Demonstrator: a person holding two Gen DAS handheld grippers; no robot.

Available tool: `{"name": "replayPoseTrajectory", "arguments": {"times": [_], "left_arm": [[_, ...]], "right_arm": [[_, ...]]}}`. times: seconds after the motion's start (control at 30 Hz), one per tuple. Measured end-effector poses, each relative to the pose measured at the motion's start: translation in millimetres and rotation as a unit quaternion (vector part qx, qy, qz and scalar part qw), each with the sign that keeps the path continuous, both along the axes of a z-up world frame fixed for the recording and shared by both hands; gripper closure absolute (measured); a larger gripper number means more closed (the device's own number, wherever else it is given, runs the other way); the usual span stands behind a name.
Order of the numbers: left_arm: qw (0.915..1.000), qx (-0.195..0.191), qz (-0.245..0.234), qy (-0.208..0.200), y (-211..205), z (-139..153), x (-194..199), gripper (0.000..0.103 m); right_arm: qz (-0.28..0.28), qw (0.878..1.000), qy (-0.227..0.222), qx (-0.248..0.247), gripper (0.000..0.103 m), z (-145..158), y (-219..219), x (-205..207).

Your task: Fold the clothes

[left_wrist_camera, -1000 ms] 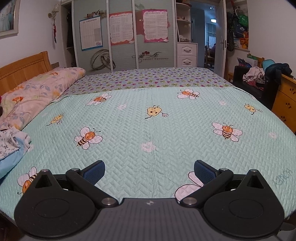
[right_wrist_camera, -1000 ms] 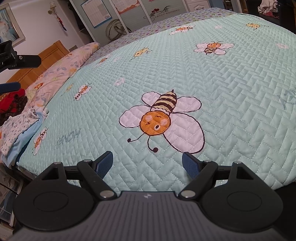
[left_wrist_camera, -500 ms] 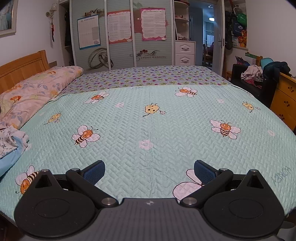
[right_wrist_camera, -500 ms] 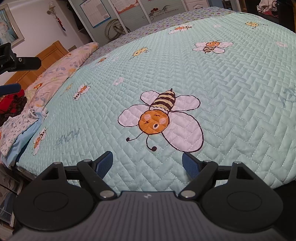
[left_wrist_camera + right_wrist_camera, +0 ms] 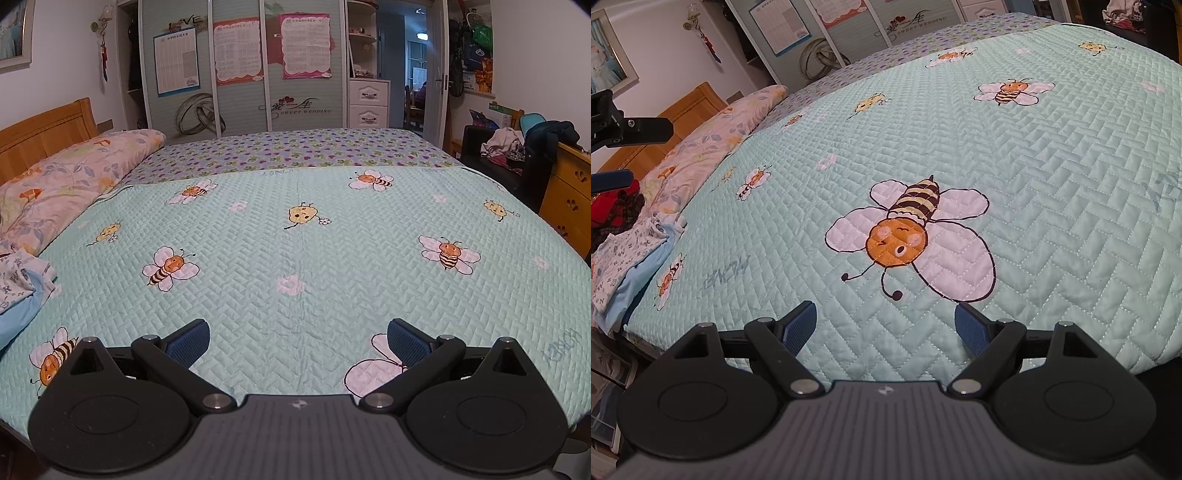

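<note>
Bed (image 5: 332, 258) with wooden headboard (image 5: 44, 129) faces a poster-covered wardrobe (image 5: 240, 66)

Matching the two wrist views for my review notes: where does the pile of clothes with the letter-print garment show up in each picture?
Left wrist view: the pile of clothes lies at the far left edge, about mid-height, below the floral pillow.
Right wrist view: the pile lies at the left edge, mid-height, on the bed's near-left corner.
Shared landmark: the floral pillow, just beyond the pile in both.

My left gripper (image 5: 297, 341) and right gripper (image 5: 885, 326) look alike: black linkage arms, silver pivot screws, ribbed blue pads (image 5: 188, 341), grey ridged housing.
</note>
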State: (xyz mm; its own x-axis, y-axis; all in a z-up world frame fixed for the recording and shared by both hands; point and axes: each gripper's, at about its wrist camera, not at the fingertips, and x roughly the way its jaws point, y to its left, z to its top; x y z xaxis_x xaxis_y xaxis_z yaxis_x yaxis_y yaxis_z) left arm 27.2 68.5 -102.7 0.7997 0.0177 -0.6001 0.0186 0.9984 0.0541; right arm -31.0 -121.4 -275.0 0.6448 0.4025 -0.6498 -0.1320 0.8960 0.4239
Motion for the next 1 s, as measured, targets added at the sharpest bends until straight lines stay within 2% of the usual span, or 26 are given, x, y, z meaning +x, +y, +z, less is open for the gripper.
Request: {"name": "replayPoseTrajectory", "arguments": {"times": [1.0], "left_arm": [[1.0, -0.006, 0.0, 0.007, 1.3, -1.2, 0.9, 0.001]], "right_arm": [[0.001, 1.0, 0.0, 0.0, 0.02, 0.1, -0.9, -0.6]]}}
